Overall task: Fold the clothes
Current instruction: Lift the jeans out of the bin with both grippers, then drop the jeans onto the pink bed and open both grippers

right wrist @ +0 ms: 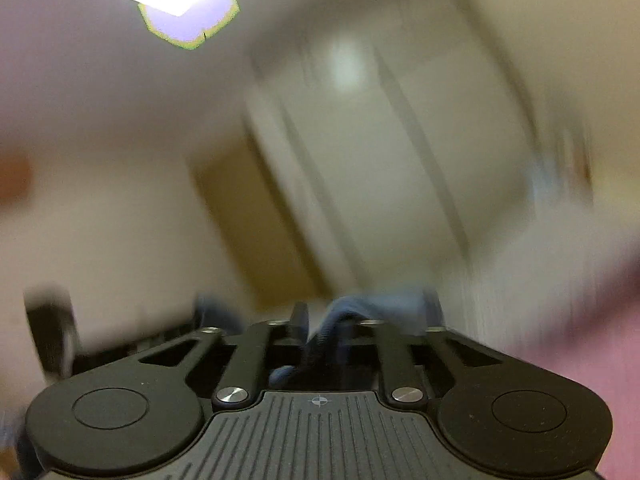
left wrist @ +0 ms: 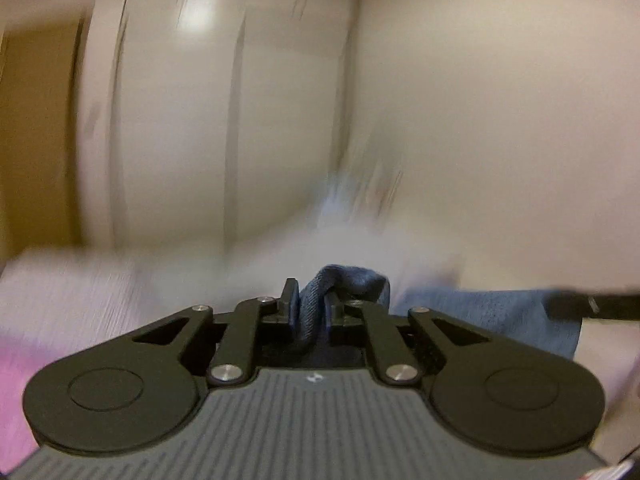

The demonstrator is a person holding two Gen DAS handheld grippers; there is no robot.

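The left gripper (left wrist: 310, 304), at lower centre, is pinching a bunched fold of blue denim garment (left wrist: 480, 316) trailing toward the right edge. The right gripper (right wrist: 320, 326) is standing part-open with blue cloth between its fingers; grip unclear. Blurred cream wardrobe doors (left wrist: 240, 120) are filling the background, with pink bedding (right wrist: 580, 344) below.

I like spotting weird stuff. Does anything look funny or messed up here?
Nothing is broken or spilled. The blue cloth is bunched up between the left gripper fingers, and some sits in the right gripper too. Everything else is too blurry to judge.
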